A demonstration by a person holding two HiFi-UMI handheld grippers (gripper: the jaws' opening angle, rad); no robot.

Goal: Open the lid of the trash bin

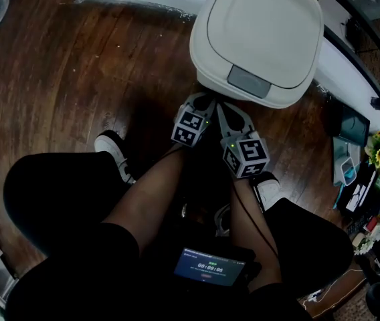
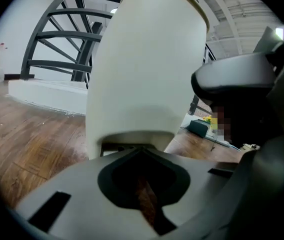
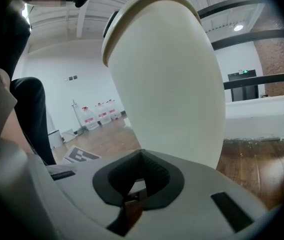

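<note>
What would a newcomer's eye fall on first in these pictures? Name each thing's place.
The closed cream trash bin fills the upper right of the head view. Just before its front, the left gripper and right gripper sit side by side, both shut and empty, above the dark wooden floor.

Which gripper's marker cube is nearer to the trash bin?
The left gripper's cube; the right gripper's cube sits farther back from the trash bin.

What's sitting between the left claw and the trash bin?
Nothing: in the left gripper view the trash bin rises right beyond the closed left claw, with no object between them.
</note>
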